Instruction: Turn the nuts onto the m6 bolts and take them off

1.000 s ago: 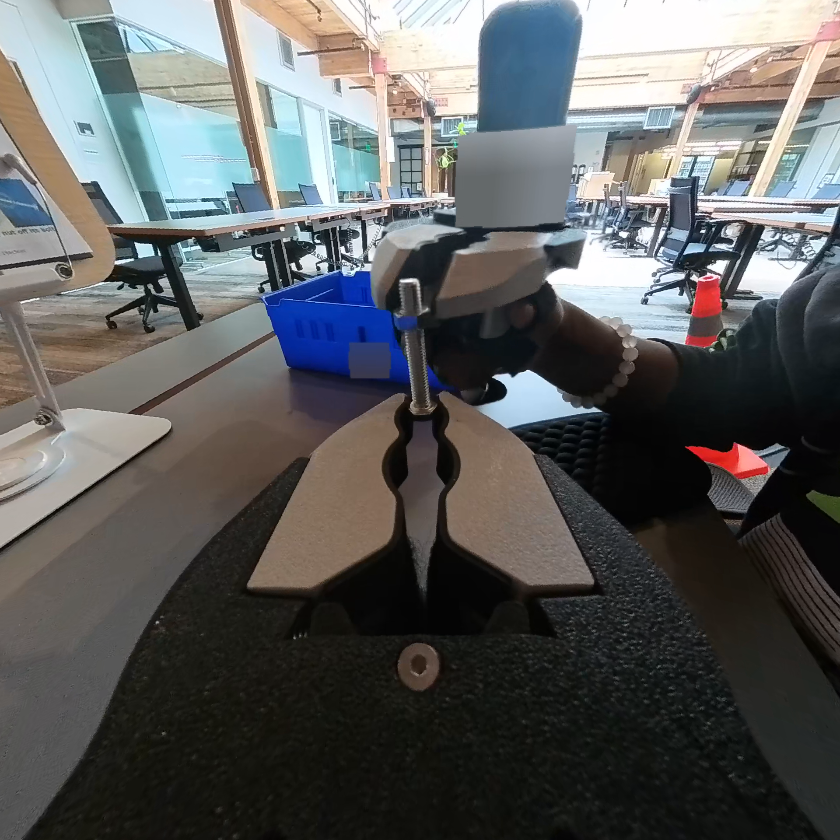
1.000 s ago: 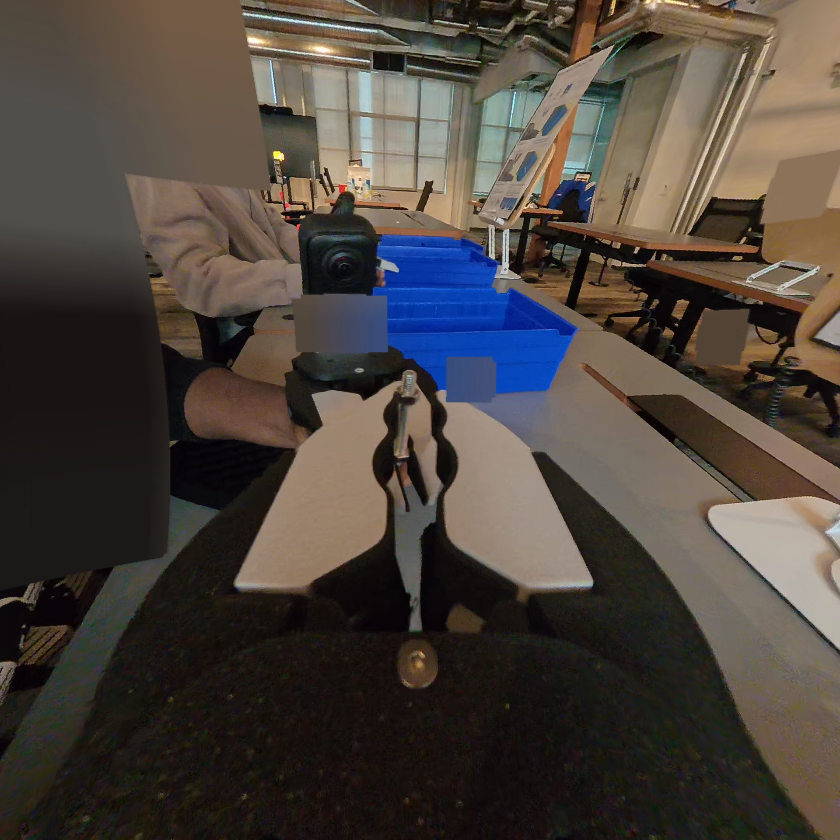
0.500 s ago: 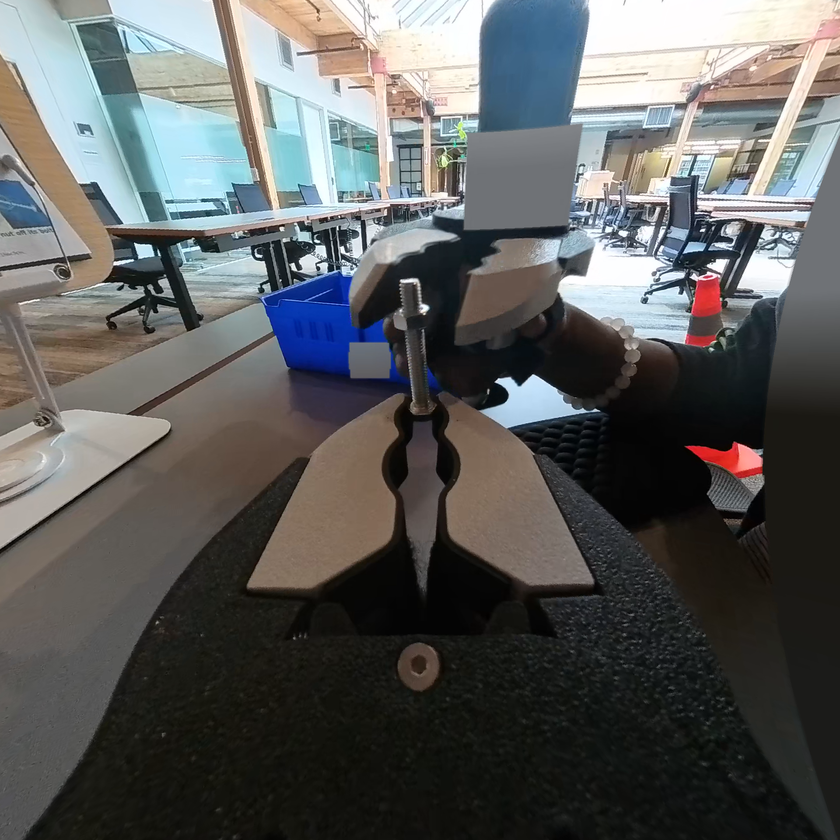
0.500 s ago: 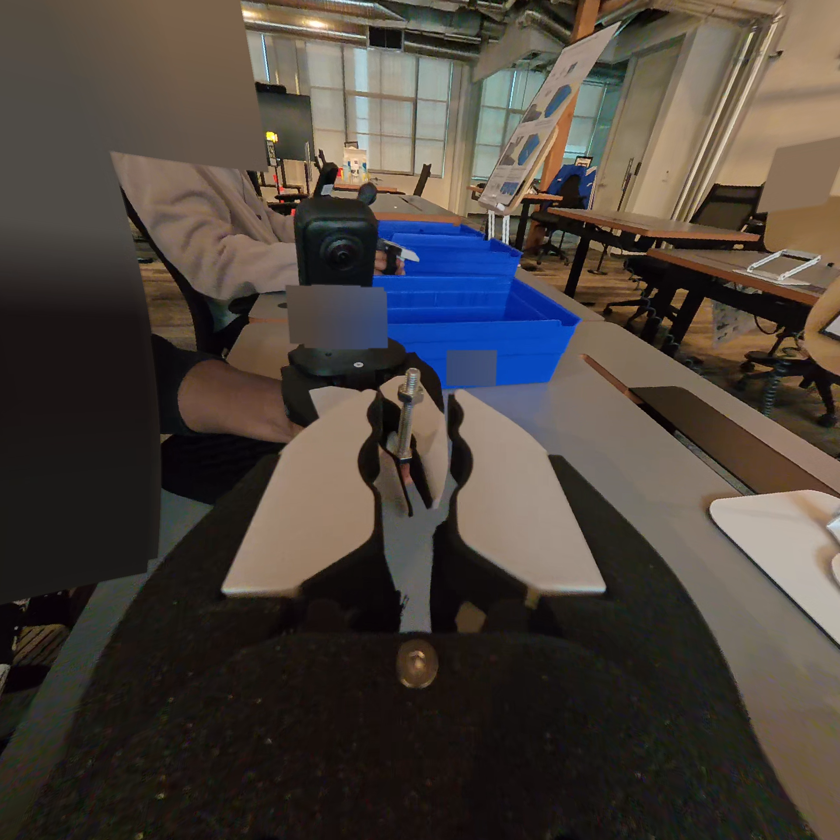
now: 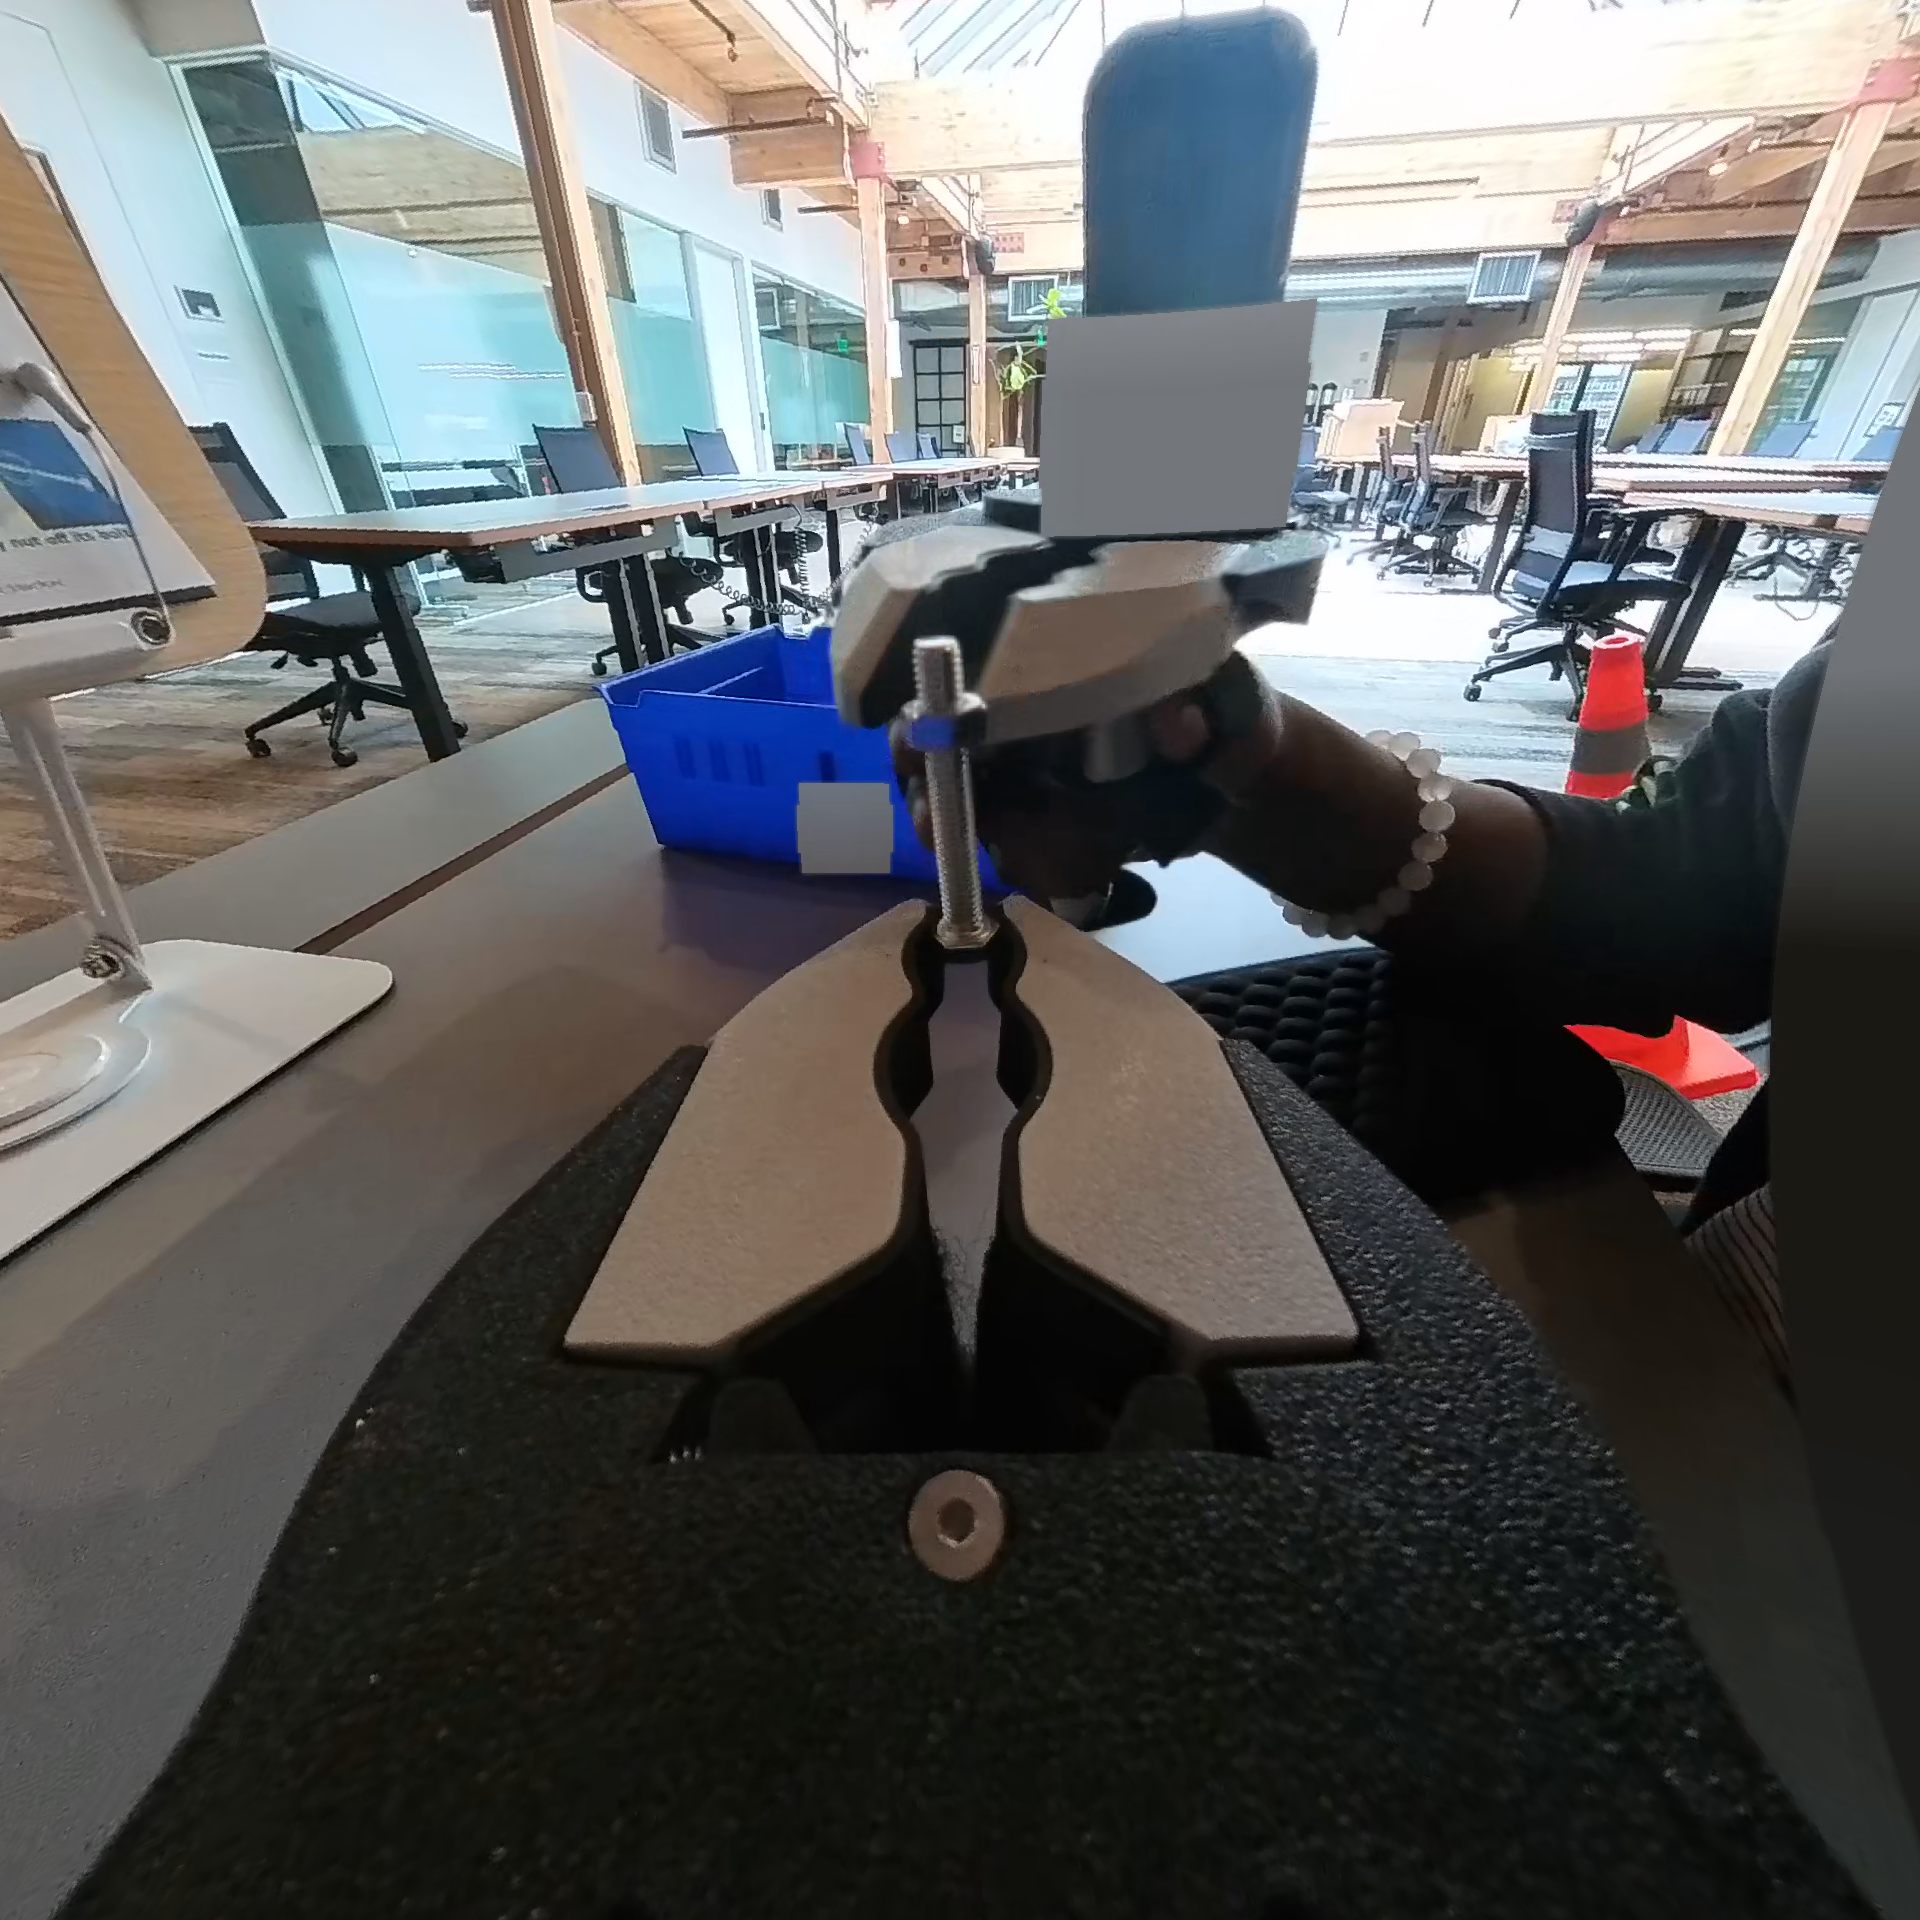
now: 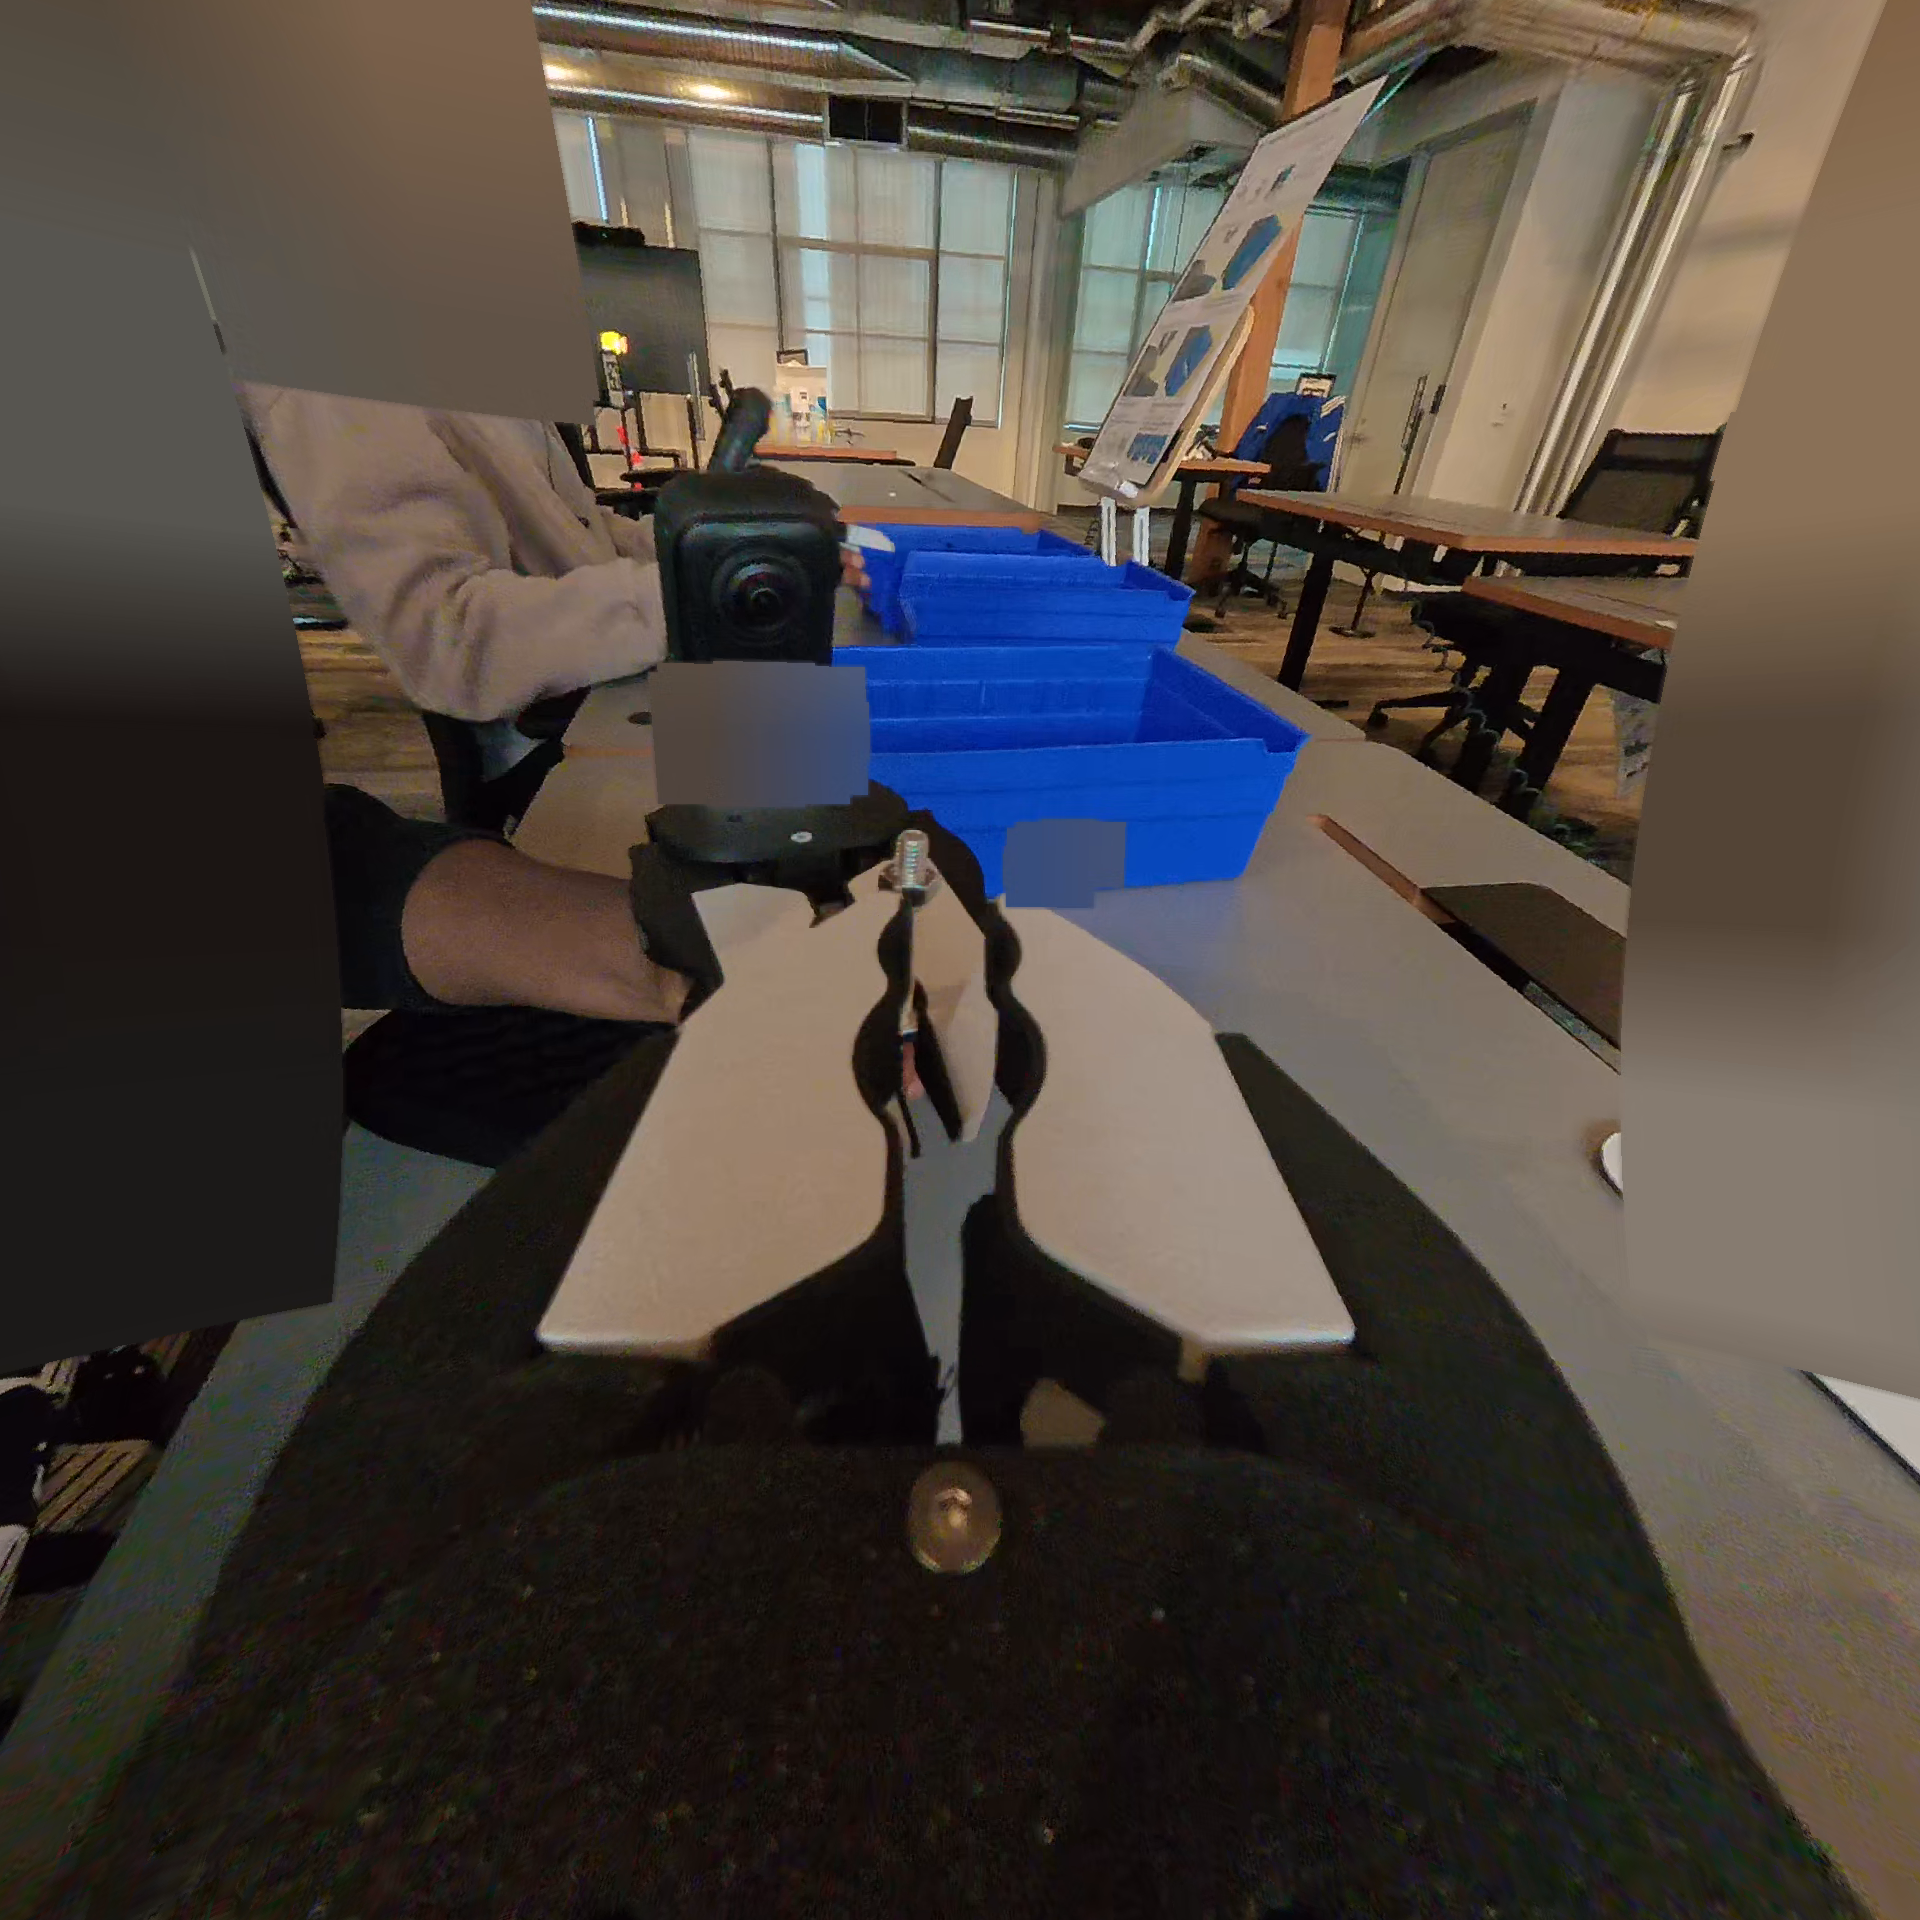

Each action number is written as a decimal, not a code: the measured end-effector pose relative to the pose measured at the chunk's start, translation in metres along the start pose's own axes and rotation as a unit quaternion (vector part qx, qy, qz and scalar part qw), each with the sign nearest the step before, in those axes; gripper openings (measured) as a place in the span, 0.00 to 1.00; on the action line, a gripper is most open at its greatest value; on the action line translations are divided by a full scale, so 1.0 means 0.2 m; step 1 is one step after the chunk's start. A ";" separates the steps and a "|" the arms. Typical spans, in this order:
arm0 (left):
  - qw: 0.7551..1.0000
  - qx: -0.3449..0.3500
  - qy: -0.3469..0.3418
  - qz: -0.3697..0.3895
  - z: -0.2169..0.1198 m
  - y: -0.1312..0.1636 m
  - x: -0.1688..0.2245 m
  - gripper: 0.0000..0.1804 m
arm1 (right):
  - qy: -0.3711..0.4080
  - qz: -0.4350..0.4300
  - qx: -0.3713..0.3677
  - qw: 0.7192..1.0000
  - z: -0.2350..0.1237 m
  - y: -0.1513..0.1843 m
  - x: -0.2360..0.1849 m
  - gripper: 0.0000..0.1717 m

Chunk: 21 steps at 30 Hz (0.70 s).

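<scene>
The left tongs [image 5: 961,928] clamp the head of an upright silver threaded bolt [image 5: 951,800]. The right tongs [image 6: 914,883] grip the silver hex nut [image 5: 940,717] near its top, above the grey desk [image 5: 416,997].

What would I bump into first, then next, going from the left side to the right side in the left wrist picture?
White stand base → blue bin → bolt standing up from the left gripper → bead bracelet → orange cone.
</scene>
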<state>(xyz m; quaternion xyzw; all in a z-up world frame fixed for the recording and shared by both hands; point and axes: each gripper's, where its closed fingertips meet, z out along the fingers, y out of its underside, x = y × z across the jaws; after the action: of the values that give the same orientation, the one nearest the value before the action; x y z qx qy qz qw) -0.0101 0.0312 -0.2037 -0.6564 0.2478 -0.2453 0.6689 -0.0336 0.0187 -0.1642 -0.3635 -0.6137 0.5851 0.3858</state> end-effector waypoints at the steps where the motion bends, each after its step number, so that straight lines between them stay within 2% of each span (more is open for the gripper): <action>1: 1.000 0.001 -0.001 0.000 0.00 0.00 0.00 0.04 | 0.003 0.001 0.005 1.000 -0.01 -0.01 0.01 0.05; 4: 1.000 0.000 -0.002 0.000 0.00 0.00 0.00 0.04 | -0.004 0.005 0.012 1.000 -0.01 -0.02 0.00 0.05; 7: 1.000 -0.001 -0.001 0.000 0.00 0.00 0.00 0.04 | -0.004 0.002 0.005 1.000 0.01 -0.01 -0.02 0.15; 8: 1.000 -0.001 0.000 0.000 0.00 0.00 0.00 0.04 | -0.005 0.002 0.002 1.000 0.02 0.00 -0.02 0.16; 11: 1.000 0.000 -0.001 0.001 0.00 0.00 0.00 0.04 | 0.002 0.001 0.008 1.000 0.00 -0.01 0.00 0.06; 13: 1.000 0.001 -0.003 0.000 0.00 0.00 -0.01 0.04 | 0.004 0.004 0.014 1.000 -0.02 -0.02 0.01 0.04; 15: 1.000 0.000 -0.002 0.000 0.00 0.00 0.00 0.04 | -0.002 0.005 0.017 1.000 -0.01 -0.03 0.00 0.05; 18: 1.000 -0.002 0.000 0.001 0.00 0.01 0.00 0.04 | -0.005 0.001 0.006 1.000 0.01 -0.01 -0.02 0.16; 20: 1.000 -0.002 0.000 0.002 0.01 0.00 0.00 0.04 | -0.004 0.000 0.002 1.000 0.02 0.00 -0.02 0.17; 21: 1.000 -0.002 0.000 0.002 0.00 0.00 0.00 0.04 | -0.002 0.000 0.003 1.000 0.02 0.00 -0.02 0.14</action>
<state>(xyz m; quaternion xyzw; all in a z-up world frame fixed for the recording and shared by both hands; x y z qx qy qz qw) -0.0088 0.0314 -0.2044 -0.6572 0.2498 -0.2432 0.6682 -0.0351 0.0140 -0.1635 -0.3615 -0.6127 0.5874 0.3858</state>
